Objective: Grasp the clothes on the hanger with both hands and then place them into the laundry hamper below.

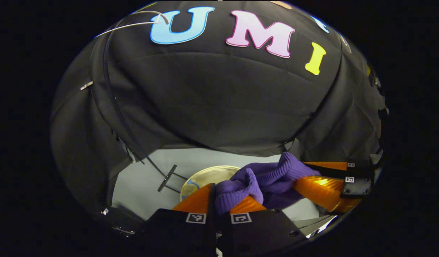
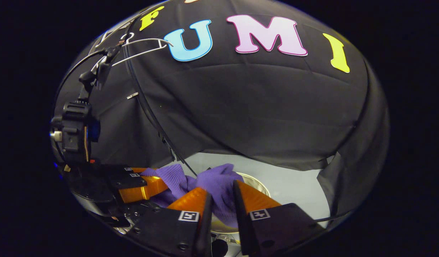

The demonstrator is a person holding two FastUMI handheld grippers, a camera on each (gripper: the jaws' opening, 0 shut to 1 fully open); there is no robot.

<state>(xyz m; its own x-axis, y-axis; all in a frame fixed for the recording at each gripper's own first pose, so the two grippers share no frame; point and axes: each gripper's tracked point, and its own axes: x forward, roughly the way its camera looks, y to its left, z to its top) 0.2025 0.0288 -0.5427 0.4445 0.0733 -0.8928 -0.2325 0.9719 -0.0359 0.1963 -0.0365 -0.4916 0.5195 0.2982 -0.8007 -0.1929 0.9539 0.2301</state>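
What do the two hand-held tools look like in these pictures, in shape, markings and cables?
Each tool has two wedge-shaped ribbed fingers set on flat black matte plates. Each plate bears a small square black-and-white marker and round screws. This shows on the left tool and on the right tool. In the right gripper view, the left tool's boxy black body stands farther off, with a thin black cable rising from it.

The knitted garment (image 1: 265, 180) stretches between the two grippers, above the laundry hamper (image 1: 205, 176) on the floor (image 1: 144, 182). The left gripper (image 1: 224, 200) has its jaws on one end, the right gripper (image 2: 221, 200) on the other. The wire hanger (image 2: 144, 46) hangs overhead, up to the left.
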